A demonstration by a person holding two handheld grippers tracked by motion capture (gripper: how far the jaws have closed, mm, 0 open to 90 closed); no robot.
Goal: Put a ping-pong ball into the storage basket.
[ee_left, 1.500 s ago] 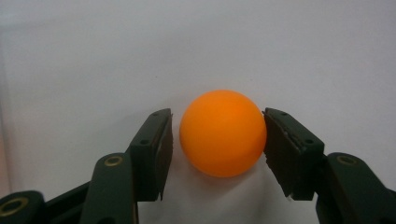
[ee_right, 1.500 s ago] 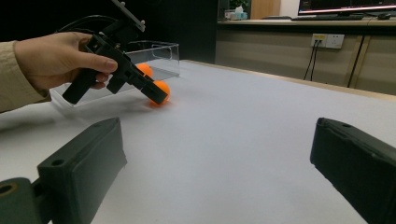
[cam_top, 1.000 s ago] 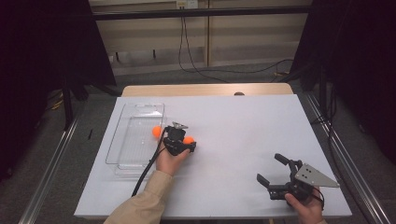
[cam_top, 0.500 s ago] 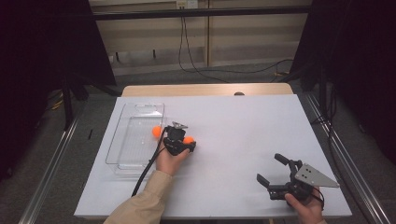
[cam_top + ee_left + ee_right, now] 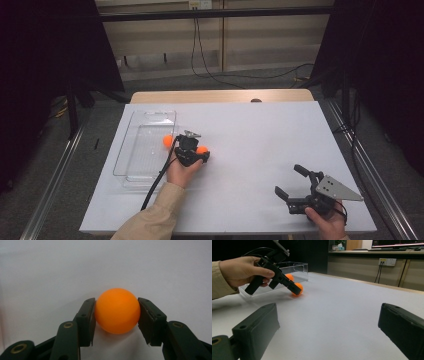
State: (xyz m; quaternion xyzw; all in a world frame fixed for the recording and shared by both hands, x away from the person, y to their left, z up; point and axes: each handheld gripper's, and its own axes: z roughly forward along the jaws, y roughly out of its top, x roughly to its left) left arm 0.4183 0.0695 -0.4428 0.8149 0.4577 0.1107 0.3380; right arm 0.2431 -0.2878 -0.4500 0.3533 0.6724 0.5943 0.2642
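Observation:
An orange ball [image 5: 117,311] rests on the white table [image 5: 260,135], and my left gripper [image 5: 117,312] is shut on it, a pad pressing each side. From above, this ball [image 5: 202,150] lies just right of a clear plastic tray [image 5: 145,116], under the left gripper [image 5: 202,153], which slants down to the table. A second orange ball [image 5: 167,141] sits inside the tray near its right wall. My right gripper [image 5: 288,180] stands open with nothing between its fingers at the near right of the table. The right gripper view looks across to the left gripper [image 5: 295,290], the held ball [image 5: 299,288] and the tray ball [image 5: 289,277].
The clear tray [image 5: 298,267] stands at the table's left side. A wooden strip [image 5: 220,96] runs along the far edge. Cables [image 5: 210,60] hang behind the table, and dark curtains flank both sides.

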